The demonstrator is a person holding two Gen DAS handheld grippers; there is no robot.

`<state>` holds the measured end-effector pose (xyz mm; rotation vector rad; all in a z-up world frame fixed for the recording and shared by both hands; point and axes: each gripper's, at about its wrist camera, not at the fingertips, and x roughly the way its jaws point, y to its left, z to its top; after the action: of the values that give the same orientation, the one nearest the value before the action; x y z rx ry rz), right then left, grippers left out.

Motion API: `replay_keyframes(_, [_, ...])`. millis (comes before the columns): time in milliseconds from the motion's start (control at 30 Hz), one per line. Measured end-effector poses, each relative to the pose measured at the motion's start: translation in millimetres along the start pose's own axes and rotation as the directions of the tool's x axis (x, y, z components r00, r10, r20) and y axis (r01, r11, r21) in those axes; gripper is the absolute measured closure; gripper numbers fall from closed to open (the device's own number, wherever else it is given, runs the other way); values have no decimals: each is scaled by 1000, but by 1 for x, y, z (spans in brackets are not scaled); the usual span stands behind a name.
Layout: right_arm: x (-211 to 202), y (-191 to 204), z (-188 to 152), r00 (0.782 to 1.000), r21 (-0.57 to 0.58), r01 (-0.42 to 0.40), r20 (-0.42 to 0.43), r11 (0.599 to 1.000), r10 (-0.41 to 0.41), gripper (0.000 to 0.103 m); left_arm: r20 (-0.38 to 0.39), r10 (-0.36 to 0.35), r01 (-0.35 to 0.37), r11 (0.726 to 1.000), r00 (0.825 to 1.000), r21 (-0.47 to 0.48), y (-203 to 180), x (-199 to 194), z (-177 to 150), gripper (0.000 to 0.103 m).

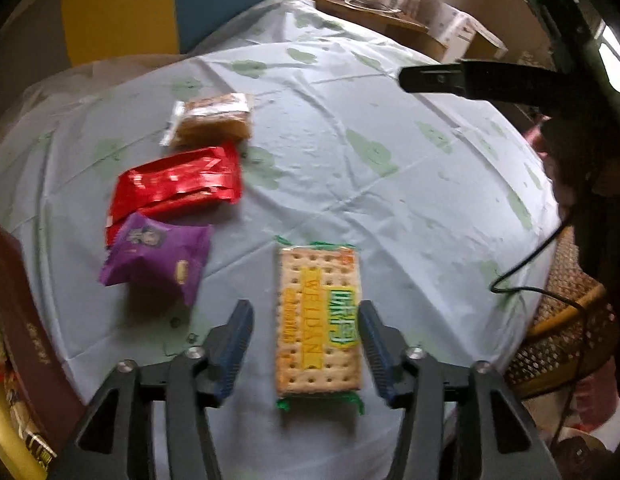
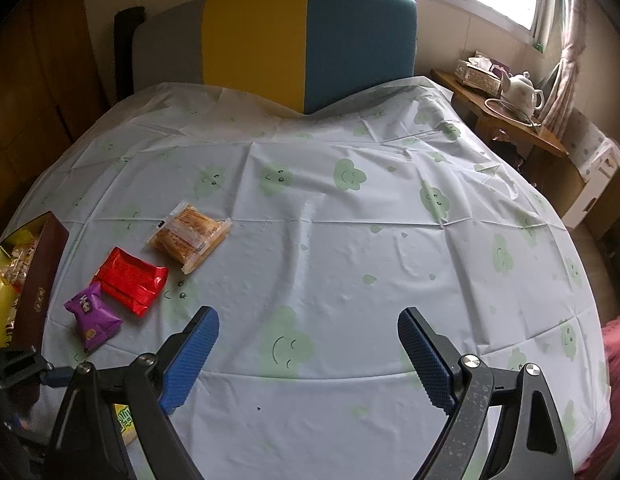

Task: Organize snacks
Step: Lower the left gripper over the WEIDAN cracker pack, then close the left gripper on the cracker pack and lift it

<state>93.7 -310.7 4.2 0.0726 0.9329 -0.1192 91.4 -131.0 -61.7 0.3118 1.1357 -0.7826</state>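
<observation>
A cracker packet (image 1: 318, 322) with yellow and green label lies flat on the table between the fingers of my left gripper (image 1: 305, 326), which is open around it, blue pads apart from its sides. A purple snack pack (image 1: 157, 262), a red packet (image 1: 177, 186) and a clear pack of biscuits (image 1: 211, 120) lie in a row to the left. My right gripper (image 2: 307, 338) is open and empty above bare tablecloth. The purple pack (image 2: 91, 320), red packet (image 2: 131, 280) and biscuit pack (image 2: 191, 236) show at its left.
A dark red box (image 2: 41, 280) holding snacks stands at the table's left edge, also in the left wrist view (image 1: 25, 340). A side table with a teapot (image 2: 524, 92) is at the far right. A wicker chair (image 1: 566, 340) stands right of the table.
</observation>
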Motion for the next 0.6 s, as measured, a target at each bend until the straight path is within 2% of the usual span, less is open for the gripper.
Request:
replay_keyframes(33, [0,0,0,1000,0,0,-1,1000,0,11,-4,-7,7,1000,1000,11,-3,2,1,35])
replay_keyframes(167, [0,0,0,1000,1,1,-3,1000,-1,11,-23,29,-27,997,999,67,-17,13,3,35])
replay_keyframes(300, [1,0,0,1000,-1,3,-6,1000,-3,11,-33,78,-75,994,996,78,-23,26,3,36])
replay_keyframes(333, [1,-1,0,1000,0,3,-8,1000,-3,11,-37,89,-86,994,995,66,-22,31,2,51])
replay_keyframes(367, [1,-1,0,1000,1,3,-9,1000,-3,11,-23,110,-109,993,994,54,-21,31,0,56])
replay_keyframes(433, [2,-3,-1,1000,6,5,-11,1000,-5,11,9,98,-98,995,995,18,-18,25,-7,56])
replay_keyframes(533, [3,-3,-1,1000,6,5,-16,1000,-5,11,58,174,-173,984,983,-34,-13,13,-23,56])
replay_keyframes(600, [4,-2,-2,1000,0,5,-18,1000,-5,11,77,189,-182,979,979,-87,-7,5,-39,56])
